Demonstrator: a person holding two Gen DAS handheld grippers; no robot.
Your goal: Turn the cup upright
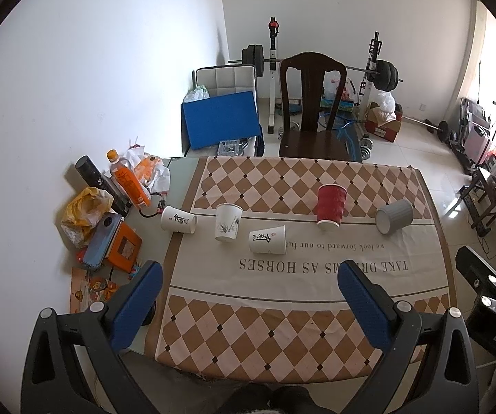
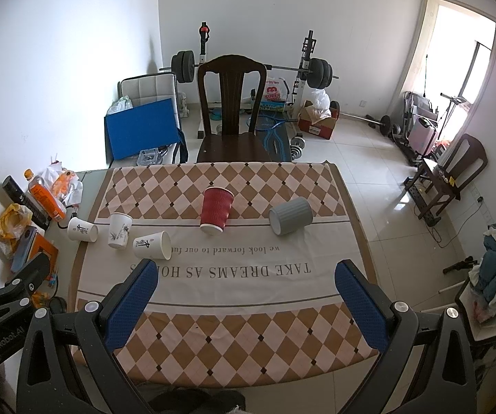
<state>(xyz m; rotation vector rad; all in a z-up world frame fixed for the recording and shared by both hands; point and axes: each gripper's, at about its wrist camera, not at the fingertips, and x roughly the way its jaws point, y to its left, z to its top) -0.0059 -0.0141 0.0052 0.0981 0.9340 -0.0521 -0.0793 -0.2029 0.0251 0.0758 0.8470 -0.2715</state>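
Observation:
Several cups sit in a row across the table. A red ribbed cup [image 1: 331, 207] [image 2: 215, 209] stands upside down. A grey ribbed cup [image 1: 394, 216] [image 2: 290, 220] lies on its side. A white paper cup [image 1: 267, 239] [image 2: 152, 245] lies on its side, another white cup [image 1: 178, 220] [image 2: 82, 229] lies at the left edge, and a third white cup [image 1: 227, 222] [image 2: 119, 230] stands upside down between them. My left gripper [image 1: 249, 276] and right gripper [image 2: 246, 274] are both open and empty, held above the table's near half.
The table wears a checked cloth [image 1: 282, 327] with printed text. Clutter lies at its left: an orange bottle [image 1: 129, 181], a yellow bag [image 1: 84, 212], a phone [image 1: 103, 239]. A dark wooden chair [image 1: 311, 107] stands behind the table, with a weight rack behind it.

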